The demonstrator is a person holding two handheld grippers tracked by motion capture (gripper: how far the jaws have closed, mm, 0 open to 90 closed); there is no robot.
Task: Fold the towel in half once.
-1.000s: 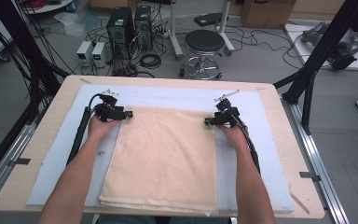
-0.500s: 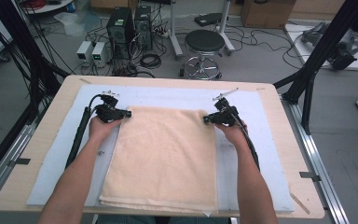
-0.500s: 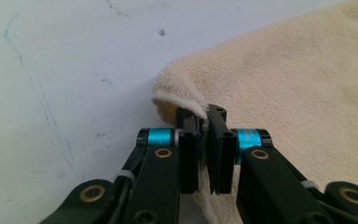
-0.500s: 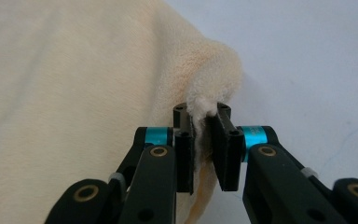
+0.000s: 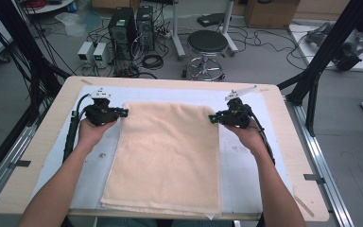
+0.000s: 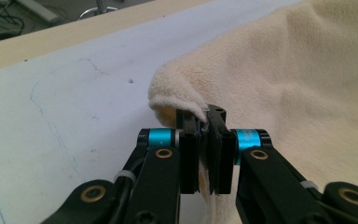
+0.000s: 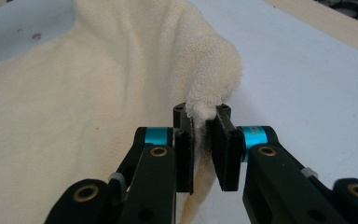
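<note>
**Both far corners of the towel pinched**

My left gripper point(image 6: 204, 151) has just closed its jaws on the far left corner of the cream terry-cloth towel point(image 5: 168, 156), and the cloth is pressed between the pads. My right gripper point(image 7: 204, 154) has just closed in the same way on the far right corner. The towel lies folded on the pale blue mat point(image 5: 246, 165), which covers the light wooden table point(image 5: 42, 142).

Both forearms enter from bottom edge, angled slightly outward. Left gripper point(image 5: 121, 112) at far-left corner of towel point(image 5: 168, 156), jaws pointing inward, clamped on that corner after just closing. Right gripper point(image 5: 212, 118) at towel's far-right corner, jaws pointing inward, likewise just closed, pinching cloth. Hands wrap gripper bodies, cables trailing along forearms.
</note>
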